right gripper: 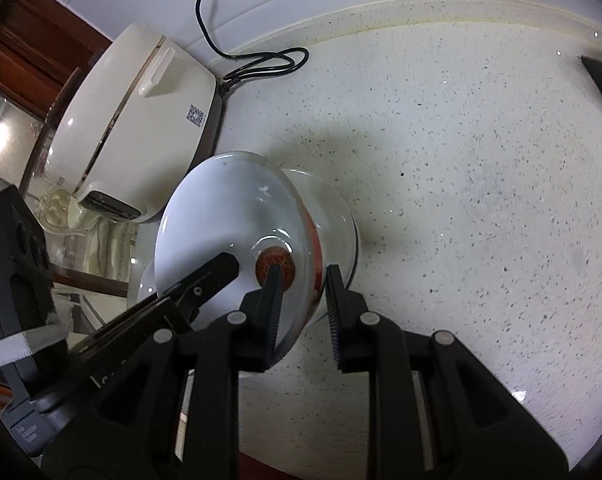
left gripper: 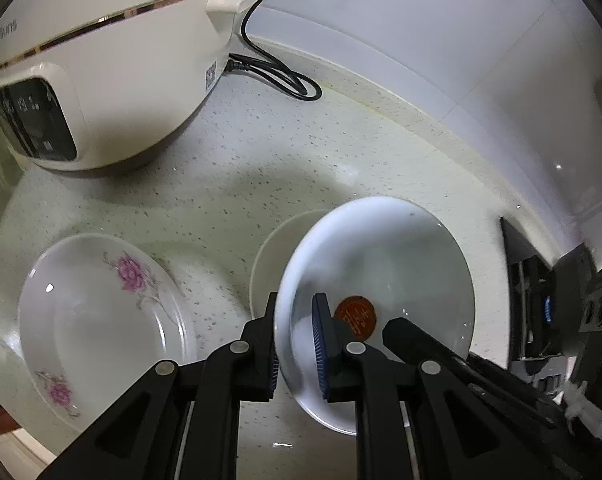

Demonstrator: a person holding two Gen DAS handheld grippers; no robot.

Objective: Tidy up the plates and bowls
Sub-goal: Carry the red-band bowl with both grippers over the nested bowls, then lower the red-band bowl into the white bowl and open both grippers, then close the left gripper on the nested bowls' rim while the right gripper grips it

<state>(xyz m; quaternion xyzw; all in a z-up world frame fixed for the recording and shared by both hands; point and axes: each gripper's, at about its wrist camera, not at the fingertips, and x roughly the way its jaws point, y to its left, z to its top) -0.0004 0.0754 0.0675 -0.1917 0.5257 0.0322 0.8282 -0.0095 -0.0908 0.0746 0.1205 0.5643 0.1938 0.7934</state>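
Right now you have both grippers on the same white bowl (left gripper: 377, 264), the one with the round red mark at its bottom. In the left wrist view, your left gripper (left gripper: 295, 344) is clenched on the bowl's near-left rim, one pad outside the wall and one inside, at lower centre of the frame. Your right gripper (right gripper: 303, 312) pinches the opposite rim in the right wrist view, its fingers either side of the wall at lower centre. The bowl sits tilted over a second pale bowl (left gripper: 269, 256) showing just behind its left edge; whether the two touch is unclear. At lower left of the left view lies a floral plate (left gripper: 89, 320) on the speckled countertop (right gripper: 461, 160), well apart from the bowl. A cream rice cooker (left gripper: 113, 64) fills the upper left, its black cord (left gripper: 277, 72) looped beside it.
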